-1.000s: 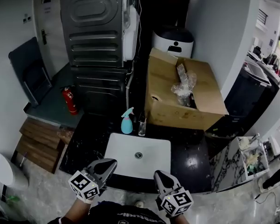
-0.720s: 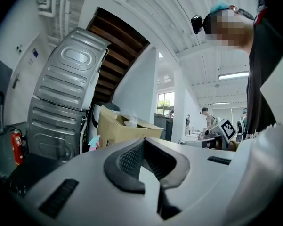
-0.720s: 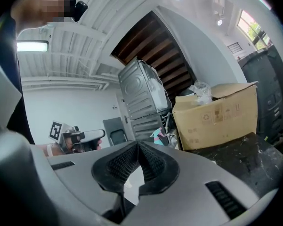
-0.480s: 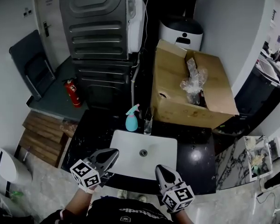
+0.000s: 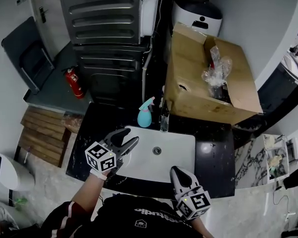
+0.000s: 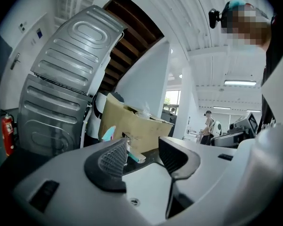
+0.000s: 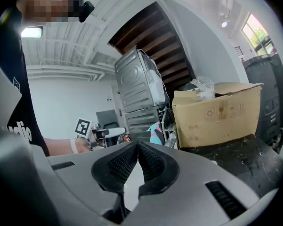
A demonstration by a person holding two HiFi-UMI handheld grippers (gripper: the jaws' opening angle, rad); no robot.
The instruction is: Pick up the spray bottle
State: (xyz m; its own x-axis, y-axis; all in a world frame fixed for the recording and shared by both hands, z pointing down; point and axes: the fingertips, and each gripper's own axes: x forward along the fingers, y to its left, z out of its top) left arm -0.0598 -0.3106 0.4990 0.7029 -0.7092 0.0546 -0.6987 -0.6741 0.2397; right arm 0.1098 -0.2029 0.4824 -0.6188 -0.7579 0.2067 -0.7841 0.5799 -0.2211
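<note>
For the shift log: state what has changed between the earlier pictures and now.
The left gripper has advanced over the white rectangular sink toward the teal plastic spray bottle, its jaws, shut before, now opening on nothing. Unchanged: the right gripper, shut and empty at the near edge; the bottle, upright and untouched.

Plastic spray bottle (image 5: 144,117), glossy black counter (image 5: 212,158), matt cardboard box (image 5: 196,97)
</note>
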